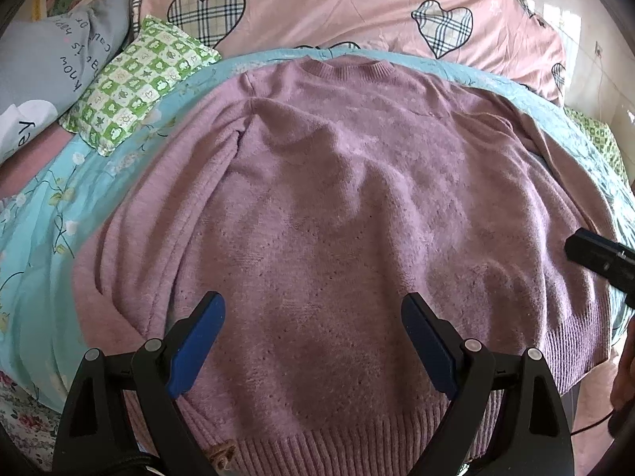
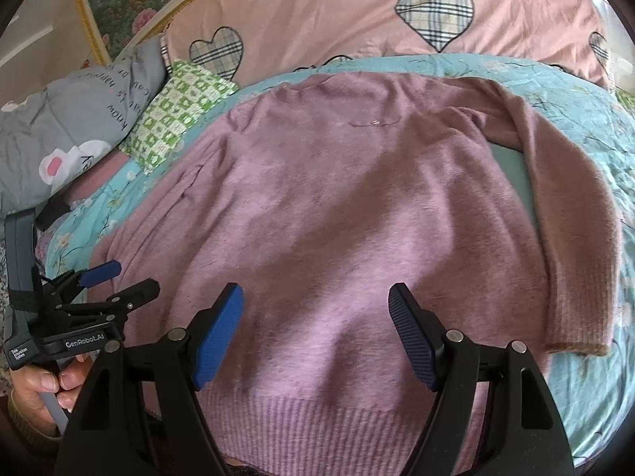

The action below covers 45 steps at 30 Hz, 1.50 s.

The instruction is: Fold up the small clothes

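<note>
A mauve knitted sweater (image 1: pixel 337 206) lies spread flat on the bed, collar away from me, ribbed hem nearest. It also shows in the right wrist view (image 2: pixel 337 198), with its right sleeve (image 2: pixel 567 214) lying down along the side and the left sleeve folded along the body. My left gripper (image 1: pixel 313 309) is open and empty, hovering above the hem area. My right gripper (image 2: pixel 315 301) is open and empty above the hem too. The left gripper shows in the right wrist view (image 2: pixel 127 279), jaws apart, at the sweater's left edge.
The bed has a turquoise floral sheet (image 1: pixel 51 206). A green checked pillow (image 1: pixel 135 79) and a grey printed cushion (image 1: pixel 51 51) lie at the back left. A pink duvet with plaid hearts (image 1: pixel 337 4) is bunched behind the collar. A framed picture (image 2: pixel 119 4) hangs behind.
</note>
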Motion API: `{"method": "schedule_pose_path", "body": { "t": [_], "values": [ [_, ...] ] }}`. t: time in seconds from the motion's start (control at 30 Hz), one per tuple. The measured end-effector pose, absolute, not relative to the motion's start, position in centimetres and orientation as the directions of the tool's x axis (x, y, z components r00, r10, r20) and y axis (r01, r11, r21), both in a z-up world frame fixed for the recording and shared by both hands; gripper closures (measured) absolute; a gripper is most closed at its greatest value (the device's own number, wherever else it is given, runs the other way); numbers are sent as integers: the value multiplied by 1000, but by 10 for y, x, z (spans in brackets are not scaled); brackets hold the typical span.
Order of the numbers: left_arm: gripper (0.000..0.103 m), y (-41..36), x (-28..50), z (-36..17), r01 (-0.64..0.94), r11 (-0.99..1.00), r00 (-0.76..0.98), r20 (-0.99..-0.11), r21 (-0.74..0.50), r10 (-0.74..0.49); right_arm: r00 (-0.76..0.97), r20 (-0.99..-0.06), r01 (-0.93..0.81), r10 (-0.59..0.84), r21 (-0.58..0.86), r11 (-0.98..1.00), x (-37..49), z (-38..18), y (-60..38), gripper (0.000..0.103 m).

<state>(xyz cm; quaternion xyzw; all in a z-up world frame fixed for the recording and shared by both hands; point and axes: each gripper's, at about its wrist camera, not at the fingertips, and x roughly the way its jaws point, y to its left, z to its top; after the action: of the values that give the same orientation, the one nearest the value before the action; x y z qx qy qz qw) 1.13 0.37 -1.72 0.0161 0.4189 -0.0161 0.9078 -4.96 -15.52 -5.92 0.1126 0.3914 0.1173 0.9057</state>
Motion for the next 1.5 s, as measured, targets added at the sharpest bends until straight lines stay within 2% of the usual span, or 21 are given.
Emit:
{"method": "schedule_pose_path", "body": {
  "t": [0.2,0.37,0.7,0.77,0.9,0.93,1.0,1.2,1.27,1.3,1.33,1.37,1.5],
  "values": [
    [12,0,22,-14,61,998,648,-761,26,-20,699,-676,-54,236,279,959,-48,-54,-193,27],
    [11,-4,33,-9,83,996,648,-760,22,-37,692,-706,17,150,223,975,-53,-45,-226,27],
    [11,-16,60,1,113,993,656,-752,16,-62,606,-787,27,115,165,986,-58,-69,-266,27],
    [11,-17,64,-1,114,993,650,-758,24,-56,602,-792,8,101,133,991,-61,-75,-268,31],
    [11,-18,69,-5,117,993,640,-766,21,-59,589,-807,-15,43,42,999,-61,-77,-271,55],
    [11,-19,70,-5,118,993,640,-766,22,-59,589,-808,-20,28,21,1000,-61,-77,-272,64],
    [11,-18,70,-5,119,993,638,-767,19,-62,582,-813,-37,-13,-42,998,-60,-79,-274,74],
    [11,-17,72,-8,114,993,631,-773,11,-64,566,-822,-126,-66,-165,978,-61,-81,-265,74],
    [11,-18,72,-8,86,996,608,-793,8,-46,558,-827,-119,-71,-164,979,-59,-82,-266,74],
    [11,-19,71,-8,88,996,607,-793,9,-47,554,-829,-110,-74,-161,981,-58,-81,-266,76],
    [11,-19,71,-7,91,996,609,-791,8,-49,552,-829,-98,-90,-172,980,-57,-81,-267,86],
    [11,-19,71,-6,62,998,589,-807,5,-32,554,-827,-90,-100,-179,980,-56,-80,-266,90],
    [11,-16,69,-4,62,998,598,-800,-11,-47,573,-819,-30,-29,-56,998,-57,-70,-279,95]
  ]
}}
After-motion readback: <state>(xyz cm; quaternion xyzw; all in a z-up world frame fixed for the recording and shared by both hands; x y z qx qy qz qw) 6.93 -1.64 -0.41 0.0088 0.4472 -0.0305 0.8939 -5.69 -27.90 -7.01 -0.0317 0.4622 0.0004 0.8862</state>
